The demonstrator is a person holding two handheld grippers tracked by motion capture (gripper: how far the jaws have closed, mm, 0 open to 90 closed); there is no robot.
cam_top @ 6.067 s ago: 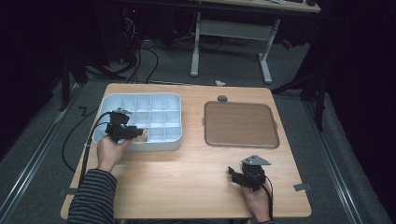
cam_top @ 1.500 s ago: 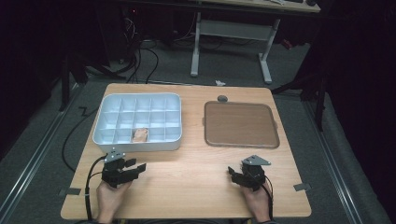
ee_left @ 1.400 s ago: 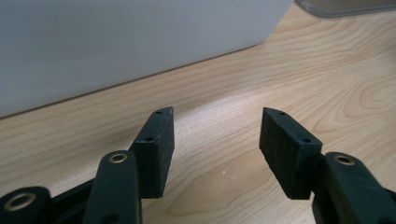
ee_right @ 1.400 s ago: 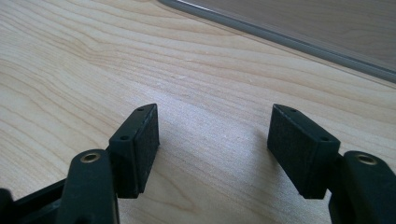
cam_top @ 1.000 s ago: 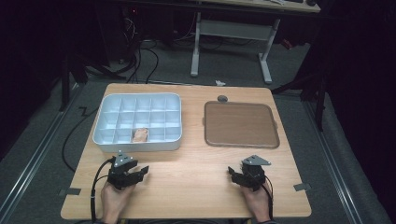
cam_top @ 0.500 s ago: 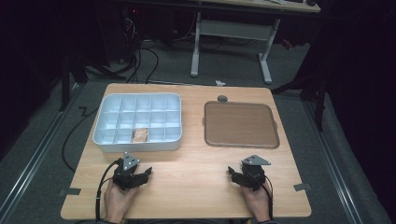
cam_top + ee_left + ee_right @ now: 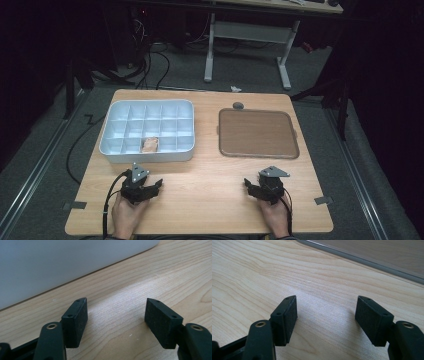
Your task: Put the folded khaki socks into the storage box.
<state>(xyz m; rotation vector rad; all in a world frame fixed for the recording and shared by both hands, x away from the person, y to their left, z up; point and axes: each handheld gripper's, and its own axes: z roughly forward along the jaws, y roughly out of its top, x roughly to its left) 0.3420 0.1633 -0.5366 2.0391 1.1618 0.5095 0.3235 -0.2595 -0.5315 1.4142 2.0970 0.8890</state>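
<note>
A white compartment tray (image 7: pixel 147 155) stands at the left of the wooden table. One front compartment holds a small tan piece (image 7: pixel 150 145). My left gripper (image 7: pixel 151 186) rests on the table just in front of that tray, held in a hand. Its jaws have just been opening and now stand open with only bare wood between them (image 7: pixel 116 302). The tray's white wall (image 7: pixel 62 265) rises close ahead. My right gripper (image 7: pixel 251 186) rests at the front right, open on bare wood (image 7: pixel 327 300), with the brown tray's rim (image 7: pixel 362 258) ahead.
A flat brown tray (image 7: pixel 257 132) lies at the right of the table with nothing on it. A small grey round thing (image 7: pixel 238 105) sits behind it. Cables trail off the table's left side onto the floor.
The left gripper has come back from over the white tray to the table's front and has shifted a little to the right there. The right gripper has not moved.
</note>
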